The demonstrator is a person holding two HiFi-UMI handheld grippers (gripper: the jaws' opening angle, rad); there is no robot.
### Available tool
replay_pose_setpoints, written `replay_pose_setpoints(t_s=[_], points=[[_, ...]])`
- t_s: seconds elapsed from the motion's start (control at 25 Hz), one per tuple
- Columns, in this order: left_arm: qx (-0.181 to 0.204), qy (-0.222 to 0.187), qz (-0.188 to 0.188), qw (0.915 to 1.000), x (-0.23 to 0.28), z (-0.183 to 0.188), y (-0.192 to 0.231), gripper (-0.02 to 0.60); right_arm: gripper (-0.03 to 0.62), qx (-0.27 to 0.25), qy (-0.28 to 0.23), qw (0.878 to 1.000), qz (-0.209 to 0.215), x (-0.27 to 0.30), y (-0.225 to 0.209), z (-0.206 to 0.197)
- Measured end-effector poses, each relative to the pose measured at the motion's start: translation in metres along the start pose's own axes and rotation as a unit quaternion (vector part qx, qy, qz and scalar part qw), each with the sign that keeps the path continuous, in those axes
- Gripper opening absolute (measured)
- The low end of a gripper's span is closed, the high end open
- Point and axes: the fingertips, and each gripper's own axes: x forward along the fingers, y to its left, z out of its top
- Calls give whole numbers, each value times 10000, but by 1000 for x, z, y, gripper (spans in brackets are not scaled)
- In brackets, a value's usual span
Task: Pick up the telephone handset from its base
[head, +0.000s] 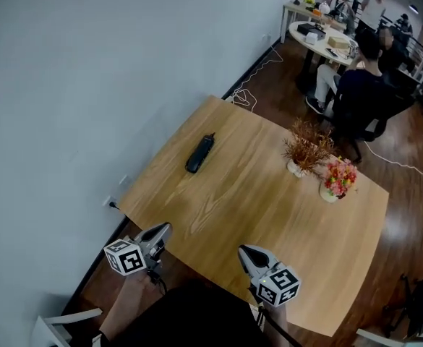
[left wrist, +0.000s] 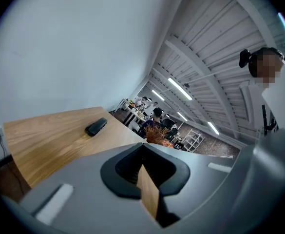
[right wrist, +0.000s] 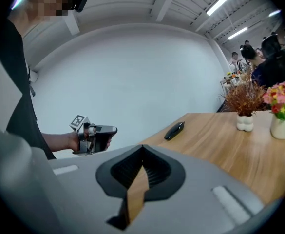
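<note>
Two grippers, and each had its jaws pressed together on nothing, the first said. The left gripper (head: 160,231) and the right gripper (head: 249,253) hung at the near edge of the wooden table (head: 269,215).

And the telephone handset (head: 199,153)? asked the second.

It lay flat at the far left, close to the wall-side edge and well apart from both grippers. I couldn't make out a separate base under it; it read as one slim black shape.

So what worried you?

Mostly the closed jaws. If either gripper had arrived shut, I judged it would have shoved the handset rather than straddled it, and so near that edge a push could have sent it off the table towards the wall.

Anything else?

With no clear line between handset and base, a grip set too low might have lifted both together or dragged the base along. The casing also looked smooth and narrow, so a pinch near one end might have let it tilt and slip.

And the vases?

The vase of dried stems (head: 306,150) and the vase of pink flowers (head: 339,179) stood far right, clear of a straight reach; only a wide swing by the right gripper seemed likely to clip them.
</note>
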Motion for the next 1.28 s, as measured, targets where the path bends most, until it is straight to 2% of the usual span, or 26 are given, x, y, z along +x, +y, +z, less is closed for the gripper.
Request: replay_pose_setpoints(t_s=[0.12, 0.24, 0.4, 0.48, 0.56, 0.6, 0.72, 0.88, 1.12, 1.28], points=[[476, 317, 173, 9982, 20, 7, 0, 2, 3, 115, 14, 9998, -136, -7, -22, -5], [1114, 728, 460, 9900, 42, 25, 17, 22, 3, 177, -81, 9991, -386, -16, -32, -2], [2270, 1357, 828, 9608, 107, 52, 56, 138, 3, 461, -194, 9951, -850, -33, -53, -8], [2573, 1531, 933, 9496, 147, 67, 77, 237, 3, 507, -187, 9921, -1130, -43, -61, -9], [2745, 1680, 1007, 9414, 183, 80, 100, 289, 3, 549, -177, 9877, -1452, -50, -64, -10], [2830, 1763, 1048, 9369, 200, 84, 112, 293, 3, 597, -187, 9847, -1627, -53, -64, -10], [3008, 1998, 1220, 9245, 244, 91, 149, 315, 3, 797, -308, 9749, -2054, -52, -59, -4], [3000, 2293, 1320, 9165, 290, 81, 192, 328, 3, 975, -311, 9680, -2293, -31, -39, 3], [2759, 2759, 1297, 9116, 336, 48, 244, 337, 3, 915, -143, 9642, -2486, -3, -17, 13], [2648, 2879, 1357, 9102, 349, 34, 259, 337, 3, 891, -19, 9584, -2712, -3, -15, 14]])
